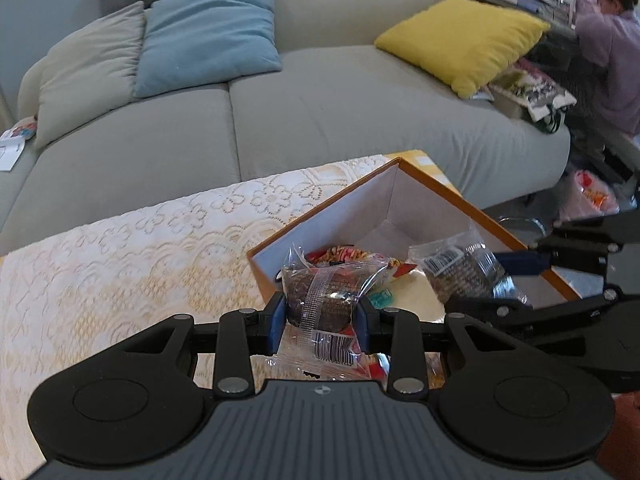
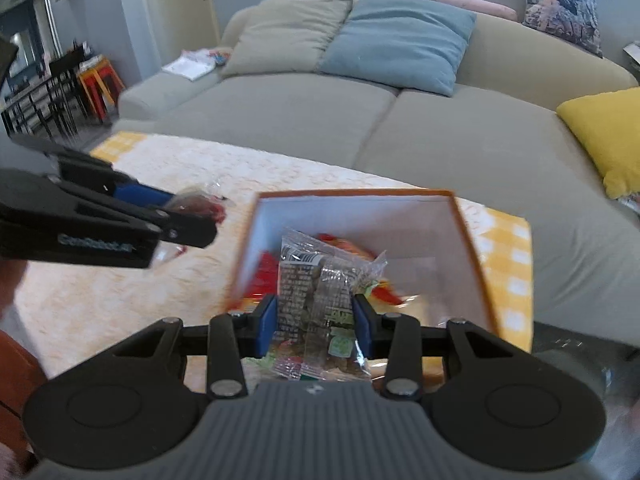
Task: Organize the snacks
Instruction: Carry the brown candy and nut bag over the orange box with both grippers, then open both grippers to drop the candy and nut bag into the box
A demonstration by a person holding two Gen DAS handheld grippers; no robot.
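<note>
Both grippers clenched on wrapped snacks: left gripper [image 1: 322, 316] on chocolate muffin [image 1: 320, 300], right gripper [image 2: 316, 320] on brownie pack [image 2: 316, 300]. Risk: slick wrappers slip before clearing box [image 2: 466, 240] rim at worktop's far edge.

Behind the lace-covered surface [image 1: 120, 248]: a grey-green sofa [image 1: 320, 112] carrying a blue cushion [image 1: 208, 36], a pale green cushion [image 1: 88, 72] and a yellow cushion [image 1: 464, 40]. Far right, a seated person in lilac [image 1: 612, 44]. Leftward in the right wrist view, dark dining chairs [image 2: 44, 96].
</note>
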